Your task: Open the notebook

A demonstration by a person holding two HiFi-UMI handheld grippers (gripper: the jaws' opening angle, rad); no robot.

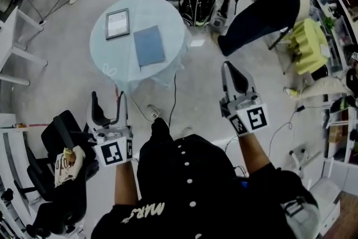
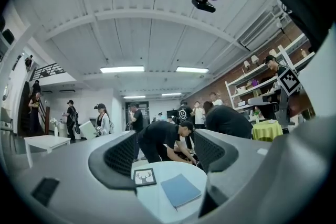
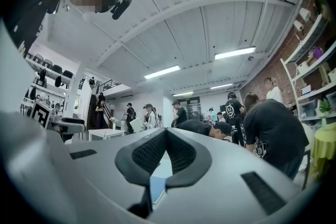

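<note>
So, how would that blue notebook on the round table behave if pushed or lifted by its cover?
The blue notebook lies flat and looks thin, so it is probably light, with a cover that may flex. It sits on the cloth-covered round table, so a push might slide it or drag the cloth. Lying flat, it shouldn't roll.

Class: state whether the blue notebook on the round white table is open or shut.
Shut: the blue notebook lies flat, only its plain cover showing, no pages visible.
</note>
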